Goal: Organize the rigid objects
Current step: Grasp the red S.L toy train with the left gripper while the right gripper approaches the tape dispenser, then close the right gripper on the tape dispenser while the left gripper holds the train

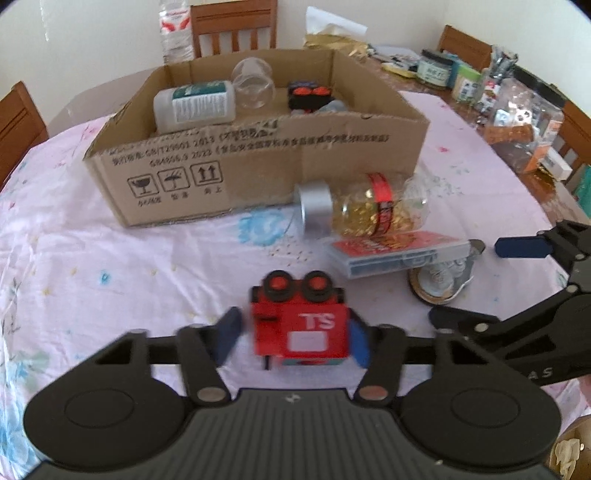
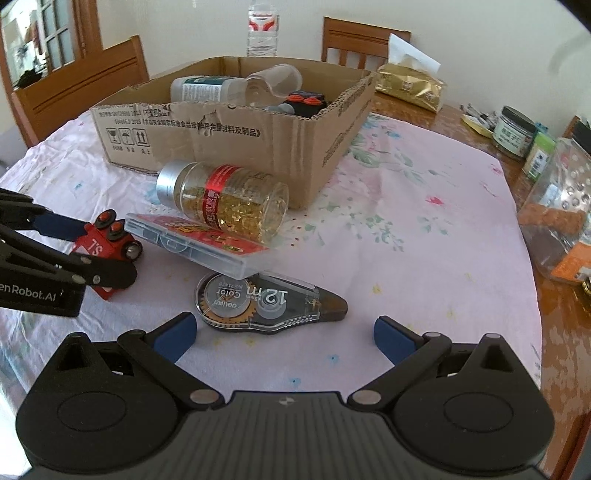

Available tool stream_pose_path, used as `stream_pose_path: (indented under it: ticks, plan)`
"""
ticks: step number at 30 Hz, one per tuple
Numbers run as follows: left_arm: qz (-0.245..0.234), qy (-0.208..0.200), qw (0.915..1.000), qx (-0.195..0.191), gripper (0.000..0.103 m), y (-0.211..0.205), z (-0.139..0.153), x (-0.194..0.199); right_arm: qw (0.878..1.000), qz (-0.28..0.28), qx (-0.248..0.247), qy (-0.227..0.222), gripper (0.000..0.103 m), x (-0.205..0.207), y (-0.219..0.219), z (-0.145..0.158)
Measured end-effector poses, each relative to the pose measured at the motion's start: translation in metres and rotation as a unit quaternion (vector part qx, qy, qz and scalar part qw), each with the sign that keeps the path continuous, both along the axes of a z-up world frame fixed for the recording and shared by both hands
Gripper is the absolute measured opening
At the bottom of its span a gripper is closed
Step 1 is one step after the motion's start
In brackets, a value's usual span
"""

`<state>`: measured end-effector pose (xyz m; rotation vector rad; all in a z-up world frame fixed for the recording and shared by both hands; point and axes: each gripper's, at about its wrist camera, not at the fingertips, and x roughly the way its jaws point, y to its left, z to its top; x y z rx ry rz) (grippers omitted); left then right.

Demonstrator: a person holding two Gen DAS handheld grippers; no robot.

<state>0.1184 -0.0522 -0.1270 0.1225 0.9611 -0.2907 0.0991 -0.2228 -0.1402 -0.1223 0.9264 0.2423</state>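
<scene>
A red toy truck [image 1: 299, 332] marked "TS" lies on the pink cloth between the blue pads of my left gripper [image 1: 295, 338], which is shut on it; the right wrist view shows the same grip [image 2: 98, 251]. My right gripper [image 2: 284, 328] stands open just above a correction tape dispenser [image 2: 266, 299], nothing between its fingers. A clear case with a red card [image 2: 199, 243] rests partly on the dispenser. A jar of gold capsules [image 2: 229, 203] lies on its side against the cardboard box [image 1: 258, 166]. The box holds a white bottle [image 1: 195, 105], a clear cup [image 1: 255, 85] and a black toy [image 1: 308, 96].
Jars and plastic containers [image 2: 517, 133] crowd the bare wooden table at the right. A gold packet [image 2: 410, 86] and a water bottle [image 2: 262, 27] stand behind the box. Wooden chairs [image 1: 232, 26] ring the table. The pink cloth [image 2: 424, 221] lies open to the right of the box.
</scene>
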Motion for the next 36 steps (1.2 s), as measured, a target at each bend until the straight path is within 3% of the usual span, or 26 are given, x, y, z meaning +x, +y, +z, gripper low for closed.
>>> stream_pose_path:
  ticks: [9, 16, 20, 22, 36]
  plan:
    - [0.031, 0.004, 0.9995, 0.008, 0.050, 0.034, 0.000, 0.003, 1.000, -0.022, 0.002, -0.009, 0.103, 0.007, 0.012, -0.001]
    - [0.031, 0.000, 0.9994, 0.012, 0.050, 0.038, -0.001, 0.003, 0.999, -0.036, -0.002, -0.013, 0.103, 0.012, 0.018, -0.002]
    - [0.029, 0.001, 0.9995, 0.009, 0.050, 0.039, -0.001, 0.004, 0.999, -0.034, -0.001, -0.012, 0.093, 0.011, 0.020, 0.002]
    - [0.027, 0.001, 0.9996, 0.010, 0.050, 0.040, 0.000, 0.003, 0.999, -0.035, -0.003, -0.008, 0.093, 0.010, 0.020, 0.003]
    - [0.028, -0.006, 0.9995, 0.015, 0.053, 0.043, -0.001, -0.008, 0.998, -0.053, -0.006, 0.021, 0.093, -0.037, 0.010, 0.008]
